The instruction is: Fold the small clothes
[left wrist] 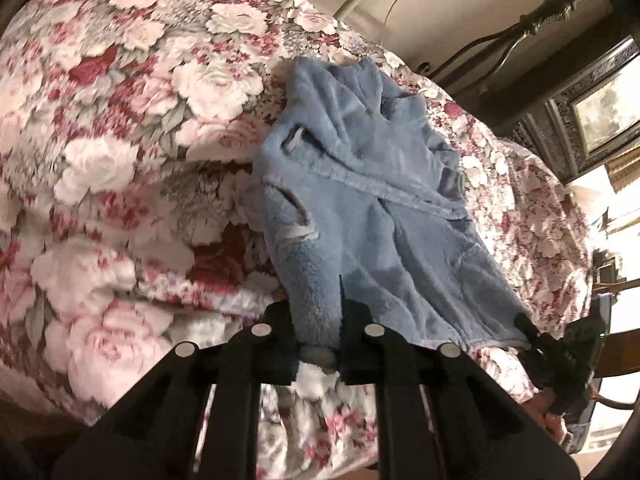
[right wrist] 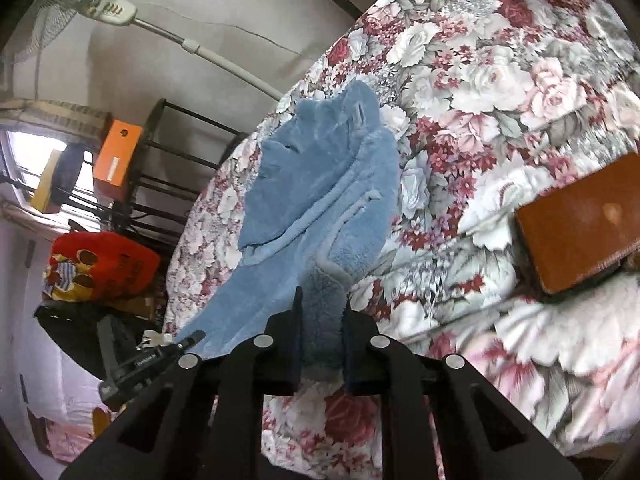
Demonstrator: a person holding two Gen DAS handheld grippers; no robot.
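Both claws, left claw (left wrist: 320,312) and right claw (right wrist: 320,312), pinch the near hem of the blue fleece jacket (left wrist: 360,184) (collar end farthest), stretched lengthwise away across the floral bedspread (left wrist: 120,140).

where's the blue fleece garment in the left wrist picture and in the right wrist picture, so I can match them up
Left wrist: the blue fleece garment lies right of centre, its near edge clamped in the left gripper.
Right wrist: it runs up the middle, near edge clamped in the right gripper.
Shared landmark: the floral quilt under it.
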